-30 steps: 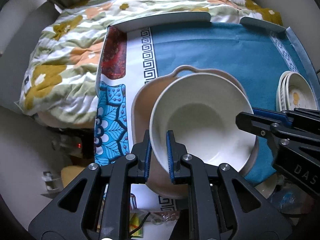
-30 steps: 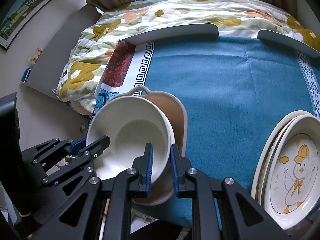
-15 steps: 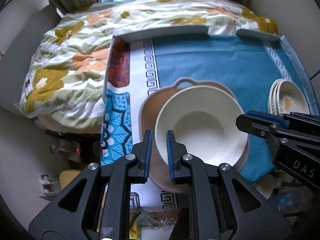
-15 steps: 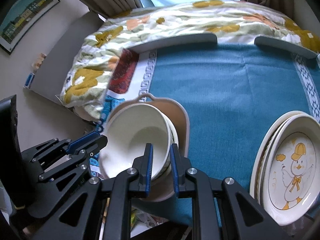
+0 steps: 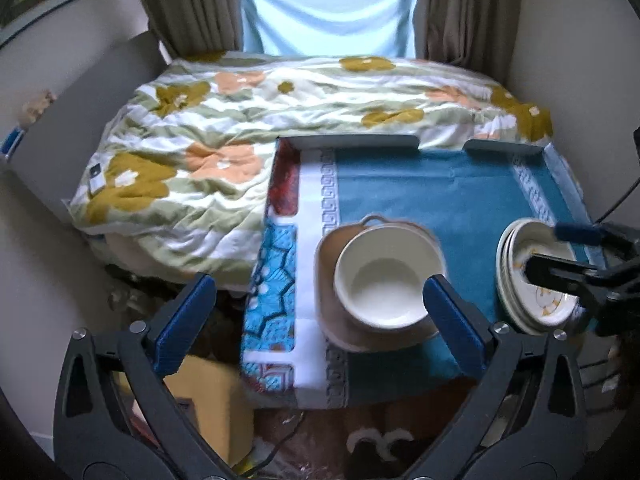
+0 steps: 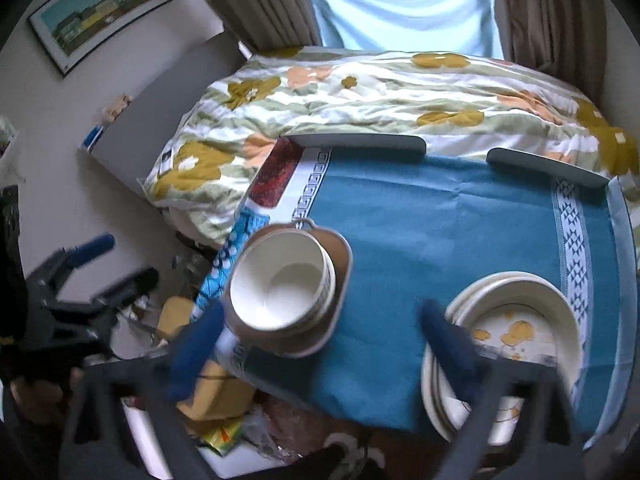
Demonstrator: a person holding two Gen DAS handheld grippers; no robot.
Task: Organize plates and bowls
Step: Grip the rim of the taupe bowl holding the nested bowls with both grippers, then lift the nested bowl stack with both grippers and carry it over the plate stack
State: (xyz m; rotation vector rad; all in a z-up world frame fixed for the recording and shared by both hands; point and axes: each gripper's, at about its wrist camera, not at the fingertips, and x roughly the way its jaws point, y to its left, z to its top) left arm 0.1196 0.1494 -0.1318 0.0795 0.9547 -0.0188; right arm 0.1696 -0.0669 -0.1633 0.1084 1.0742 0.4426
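With both pairs of jaws just sprung wide and nothing between them, the step in hand looks like backing away from a finished placement. The left gripper [image 5: 320, 304] hangs above the round cream ceramic bowl [image 5: 386, 280], which sits nested in the tan handled dish [image 5: 340, 332] on the blue-clothed surface [image 5: 440, 192]. Lift clear before swinging sideways, so no pad clips the rim. Further right, the right gripper [image 6: 320, 348] is equally spread, near the stack of cream duck-printed plates [image 6: 516, 320]; approach that stack slowly and squarely.
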